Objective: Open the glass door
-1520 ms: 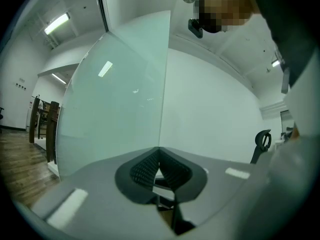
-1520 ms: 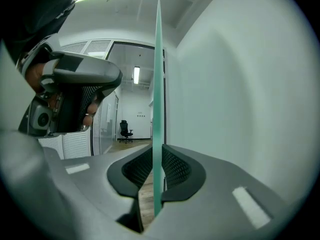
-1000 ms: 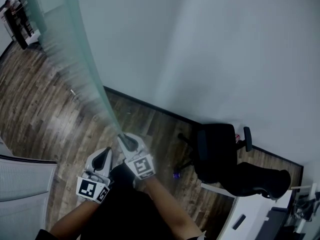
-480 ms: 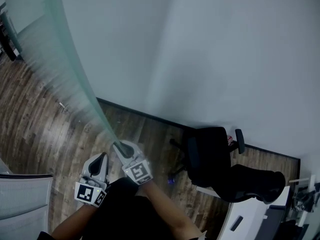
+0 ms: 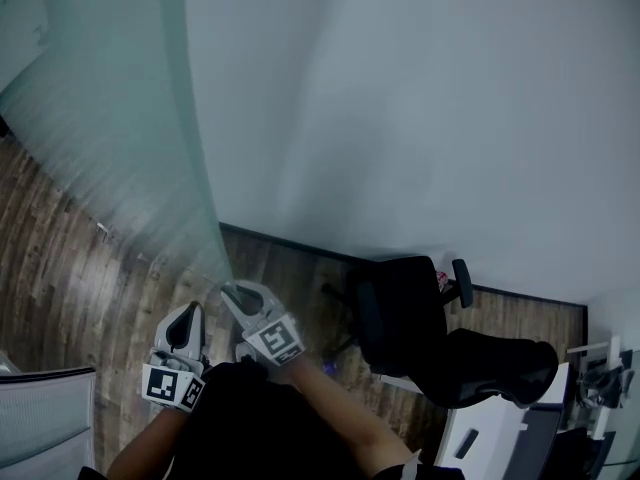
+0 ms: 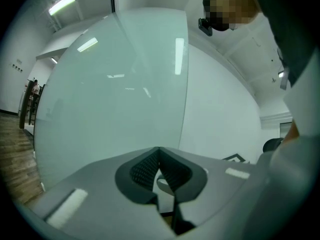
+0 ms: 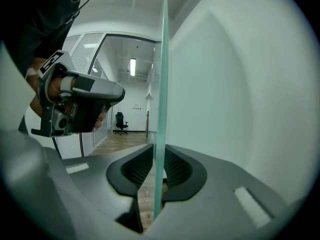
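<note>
Left gripper (image 5: pixel 188 315): jaws pressed together with nothing between them. It hangs level, just beside the frosted face of the glass door (image 5: pixel 150 148), apart from it as far as I can tell. In its own view (image 6: pixel 159 151) the pane (image 6: pixel 115 94) fills the field ahead. Risk: a closed tip nudged into the glass would only skate across it, so this hand offers no backup hold.

The door stands swung out from the wall (image 5: pixel 420 118), its free edge running down to my right gripper (image 5: pixel 235 293).

Right gripper: the glass edge (image 7: pixel 161 84) sits between the jaws (image 7: pixel 159 156), and the pads look to lie against both faces. The jaws have just been easing apart. Main worry:
- The pinch is on smooth glass, near the pad tips only. With any more slack the edge slips out and the door drifts free.
- The hold is at the very edge. If I twist the wrist off the pane's line, the jaws lever against the glass instead of carrying it.
- If I pull faster than the door swings, the pads slide along the edge.

Further right, an office chair (image 5: pixel 400 313) stands near the wall, on the side the pane faces. I judge it the thing the door could strike if it swings far that way.
</note>
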`<state>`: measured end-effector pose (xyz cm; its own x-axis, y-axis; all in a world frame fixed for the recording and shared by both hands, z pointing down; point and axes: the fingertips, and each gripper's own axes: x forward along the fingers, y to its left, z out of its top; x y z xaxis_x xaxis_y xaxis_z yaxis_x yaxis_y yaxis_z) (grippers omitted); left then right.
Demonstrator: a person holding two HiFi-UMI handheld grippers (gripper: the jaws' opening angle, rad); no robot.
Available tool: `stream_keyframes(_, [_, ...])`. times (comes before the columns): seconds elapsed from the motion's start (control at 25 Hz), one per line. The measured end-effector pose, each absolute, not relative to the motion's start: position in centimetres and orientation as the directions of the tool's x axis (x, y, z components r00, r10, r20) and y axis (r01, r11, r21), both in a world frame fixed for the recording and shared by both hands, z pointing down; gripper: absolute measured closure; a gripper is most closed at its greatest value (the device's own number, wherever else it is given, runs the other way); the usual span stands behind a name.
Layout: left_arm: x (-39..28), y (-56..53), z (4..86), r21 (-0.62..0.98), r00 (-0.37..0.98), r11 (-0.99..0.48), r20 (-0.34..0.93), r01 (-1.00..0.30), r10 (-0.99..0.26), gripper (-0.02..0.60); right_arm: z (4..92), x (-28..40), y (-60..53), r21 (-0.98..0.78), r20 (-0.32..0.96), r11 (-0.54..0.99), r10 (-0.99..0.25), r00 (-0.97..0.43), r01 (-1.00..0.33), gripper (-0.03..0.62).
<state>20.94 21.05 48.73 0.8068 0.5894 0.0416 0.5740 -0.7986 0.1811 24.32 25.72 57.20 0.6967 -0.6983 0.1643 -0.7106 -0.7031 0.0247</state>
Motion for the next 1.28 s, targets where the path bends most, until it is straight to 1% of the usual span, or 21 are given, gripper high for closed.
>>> stream_keyframes(0.12, [21.6, 21.8, 49.3, 0.188, 0.806, -0.797, 0.041, 0.574, 0.59, 0.581, 57.3, 25.1, 26.7, 0.005, 0.164, -0.703, -0.701, 0.694, -0.712, 0.53])
stream_keyframes(0.36, [22.5, 22.5, 49.4, 0.252, 0.804, -0.789, 0.064, 0.56, 0.591, 0.581, 56.9, 26.7, 27.9, 0.039, 0.172, -0.713, -0.686, 0.707, -0.7, 0.526])
stream_keyframes(0.52, [23.1, 23.1, 49.3, 0.224, 0.803, -0.794, 0.07, 0.565, 0.591, 0.581, 57.1, 27.7, 28.3, 0.051, 0.181, -0.716, -0.679, 0.711, -0.697, 0.522])
stream_keyframes(0.68, [23.2, 23.5, 49.8, 0.216, 0.809, -0.804, 0.086, 0.554, 0.581, 0.581, 56.7, 28.8, 29.1, 0.071, 0.152, -0.727, -0.668, 0.728, -0.682, 0.516])
stream_keyframes(0.92, [24.2, 24.8, 50.1, 0.207, 0.825, -0.827, 0.121, 0.523, 0.552, 0.581, 57.0, 30.2, 30.2, 0.04, 0.136, -0.701, -0.702, 0.699, -0.712, 0.519])
stream_keyframes(1.08, [25.1, 25.7, 49.7, 0.209, 0.848, -0.848, 0.121, 0.487, 0.517, 0.581, 57.0, 31.1, 30.7, 0.024, 0.155, -0.676, -0.725, 0.671, -0.736, 0.522])
stream_keyframes(1.28, [26.9, 26.3, 49.9, 0.199, 0.87, -0.873, 0.131, 0.446, 0.475, 0.581, 56.9, 32.5, 31.3, 0.045, 0.146, -0.633, -0.761, 0.632, -0.773, 0.525])
